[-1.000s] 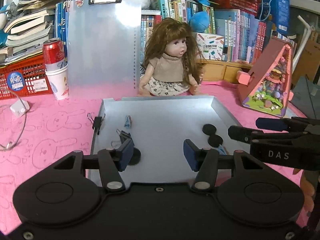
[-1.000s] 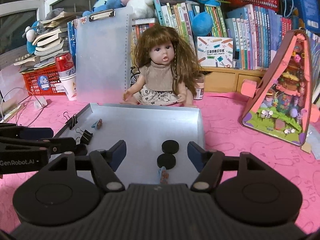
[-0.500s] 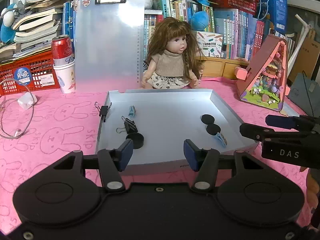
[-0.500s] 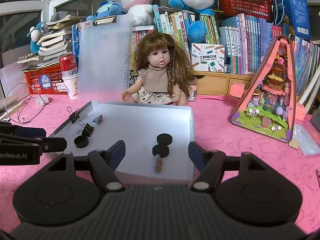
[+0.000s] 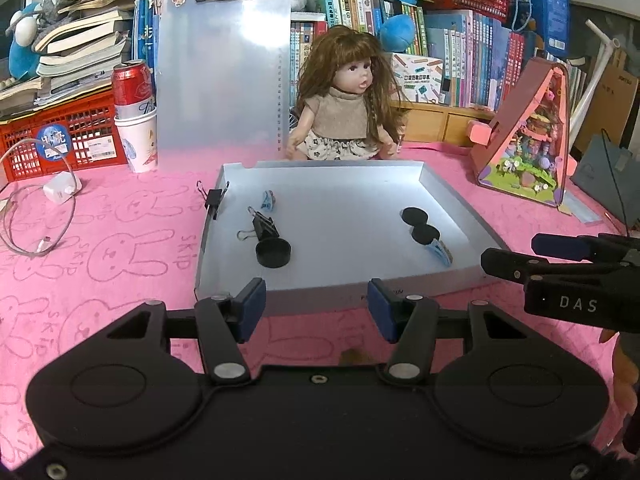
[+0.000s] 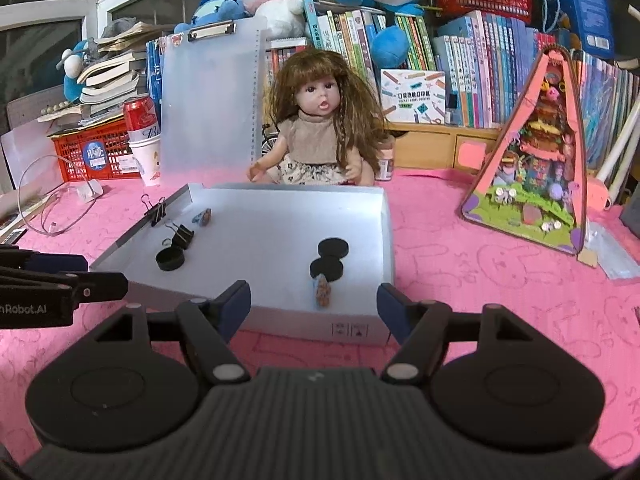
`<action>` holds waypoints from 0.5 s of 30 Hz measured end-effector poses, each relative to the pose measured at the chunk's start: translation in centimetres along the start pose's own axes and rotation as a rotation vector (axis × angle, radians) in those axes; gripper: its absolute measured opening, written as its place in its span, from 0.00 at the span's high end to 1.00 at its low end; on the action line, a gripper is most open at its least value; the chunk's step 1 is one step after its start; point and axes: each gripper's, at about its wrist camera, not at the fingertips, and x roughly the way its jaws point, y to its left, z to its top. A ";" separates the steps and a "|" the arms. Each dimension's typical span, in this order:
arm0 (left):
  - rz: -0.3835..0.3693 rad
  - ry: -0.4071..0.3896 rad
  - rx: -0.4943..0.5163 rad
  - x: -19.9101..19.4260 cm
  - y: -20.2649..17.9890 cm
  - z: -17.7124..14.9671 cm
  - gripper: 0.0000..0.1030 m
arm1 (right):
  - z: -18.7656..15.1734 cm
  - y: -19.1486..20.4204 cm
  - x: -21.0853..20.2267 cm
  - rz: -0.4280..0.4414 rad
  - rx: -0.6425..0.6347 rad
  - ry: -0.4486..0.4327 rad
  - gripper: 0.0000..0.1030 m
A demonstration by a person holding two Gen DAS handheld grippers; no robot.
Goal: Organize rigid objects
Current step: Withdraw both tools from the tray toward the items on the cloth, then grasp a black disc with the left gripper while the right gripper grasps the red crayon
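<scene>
The tray (image 5: pixel 448 196) rests on the pink bench (image 5: pixel 120 240), in front of a seated doll (image 5: pixel 344 108).

Tray contents, left-wrist view:
- A black cap (image 5: pixel 273 252) lies near the left wall, open side up.
- A binder clip (image 5: pixel 262 227) lies just behind the cap, touching or nearly touching it.
- A second clip (image 5: pixel 213 199) grips the left wall rim.
- A small blue item (image 5: pixel 267 201) lies behind the first clip.
- Two black discs (image 5: pixel 419 225) lie on the right side, edges overlapping.
- A small patterned item (image 5: pixel 441 250) lies just in front of the discs, near the front wall.

Left claw (image 5: pixel 316 304): jaws partly open, nothing between the blue pads. It hovers before the tray's front wall, clear of it.

Right claw (image 6: pixel 314 306): jaws wide open, nothing held. It hovers before the front wall, roughly in line with the discs (image 6: pixel 330 258) and the patterned item (image 6: pixel 321 291).

Each claw appears at the edge of the other's view, side by side.

Behind the tray: a clipboard (image 5: pixel 224 72) stands upright, a can (image 5: pixel 132 88) sits in a paper cup (image 5: pixel 138 144), and a toy house (image 5: pixel 532 136) stands to the right.
</scene>
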 end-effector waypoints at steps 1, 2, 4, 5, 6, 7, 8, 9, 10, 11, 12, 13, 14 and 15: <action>-0.001 0.000 0.001 -0.1 0.0 -0.1 0.48 | -0.1 0.0 0.0 -0.002 0.002 0.001 0.22; -0.002 -0.001 0.002 -0.1 0.0 -0.3 0.48 | -0.2 -0.1 -0.1 -0.006 0.003 0.002 0.22; -0.008 -0.009 -0.002 -0.4 0.1 -0.7 0.48 | -0.5 -0.2 -0.3 -0.015 0.005 0.001 0.22; -0.013 -0.013 -0.008 -0.5 0.2 -0.9 0.48 | -0.6 -0.3 -0.4 -0.019 0.007 0.000 0.22; -0.020 -0.015 -0.015 -0.6 0.3 -1.1 0.47 | -0.7 -0.3 -0.5 -0.022 0.009 -0.001 0.22; -0.026 -0.014 -0.023 -0.7 0.4 -1.4 0.47 | -0.9 -0.3 -0.6 -0.026 0.009 -0.002 0.22; -0.030 -0.012 -0.029 -0.8 0.6 -1.7 0.47 | -1.1 -0.4 -0.8 -0.031 0.009 -0.004 0.22; -0.032 -0.010 -0.033 -0.9 0.6 -2.0 0.47 | -1.3 -0.4 -0.9 -0.039 0.007 -0.005 0.22; -0.032 -0.008 -0.033 -0.9 0.7 -2.3 0.47 | -1.5 -0.4 -1.1 -0.044 0.004 -0.005 0.22; -0.031 -0.007 -0.033 -1.0 0.8 -2.6 0.47 | -1.7 -0.4 -1.2 -0.048 0.001 -0.005 0.22; -0.028 -0.007 -0.031 -1.1 0.8 -2.9 0.47 | -1.9 -0.4 -1.4 -0.051 -0.004 -0.004 0.22; -0.027 -0.008 -0.028 -1.2 0.8 -3.2 0.47 | -2.1 -0.3 -1.5 -0.054 -0.010 -0.002 0.22; -0.026 -0.009 -0.025 -1.2 0.8 -3.5 0.47 | -2.3 -0.3 -1.6 -0.057 -0.016 -0.001 0.22; -0.028 -0.008 -0.020 -1.3 0.8 -3.8 0.47 | -2.5 -0.3 -1.8 -0.061 -0.024 0.000 0.22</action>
